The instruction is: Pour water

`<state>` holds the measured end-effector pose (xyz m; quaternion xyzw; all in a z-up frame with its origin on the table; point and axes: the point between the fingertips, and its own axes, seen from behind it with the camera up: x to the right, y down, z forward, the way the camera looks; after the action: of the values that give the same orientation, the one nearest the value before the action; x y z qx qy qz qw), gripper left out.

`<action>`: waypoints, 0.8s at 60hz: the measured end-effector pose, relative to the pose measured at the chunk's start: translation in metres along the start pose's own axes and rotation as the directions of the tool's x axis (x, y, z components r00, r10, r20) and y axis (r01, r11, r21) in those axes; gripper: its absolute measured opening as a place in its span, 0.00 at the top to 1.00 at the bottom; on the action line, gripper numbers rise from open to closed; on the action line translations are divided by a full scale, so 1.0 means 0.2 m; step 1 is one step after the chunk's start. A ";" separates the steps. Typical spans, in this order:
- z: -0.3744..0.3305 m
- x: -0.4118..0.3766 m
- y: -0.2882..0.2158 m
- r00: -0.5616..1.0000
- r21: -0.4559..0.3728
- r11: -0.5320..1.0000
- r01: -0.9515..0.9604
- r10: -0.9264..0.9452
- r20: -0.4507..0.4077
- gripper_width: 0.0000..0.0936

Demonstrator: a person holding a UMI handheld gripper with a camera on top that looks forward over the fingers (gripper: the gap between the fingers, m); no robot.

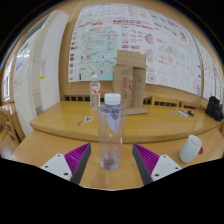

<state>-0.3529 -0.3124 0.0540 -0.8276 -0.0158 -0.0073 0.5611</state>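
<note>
Claw (111, 160) released around bottle (111, 135) standing between fingers; likely smooth, light, squashy plastic, best gripped mid-body, below cap (112, 99).

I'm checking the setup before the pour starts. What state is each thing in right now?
Clear plastic bottle with white cap: upright on the wooden table, capped, standing between the fingers.
Gripper: open, with a gap at either side of the bottle.
White paper cup: lying tipped on the table, right of the fingers.
Second clear bottle: upright on the far table, beyond the first.
Brown cardboard box: upright, closed.
</note>
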 end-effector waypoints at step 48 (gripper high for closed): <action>0.16 -0.08 -0.37 0.985 0.169 0.979 -0.111 0.086 0.147 0.67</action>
<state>-0.3720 -0.2552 0.1100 -0.7730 -0.0141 0.0795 0.6292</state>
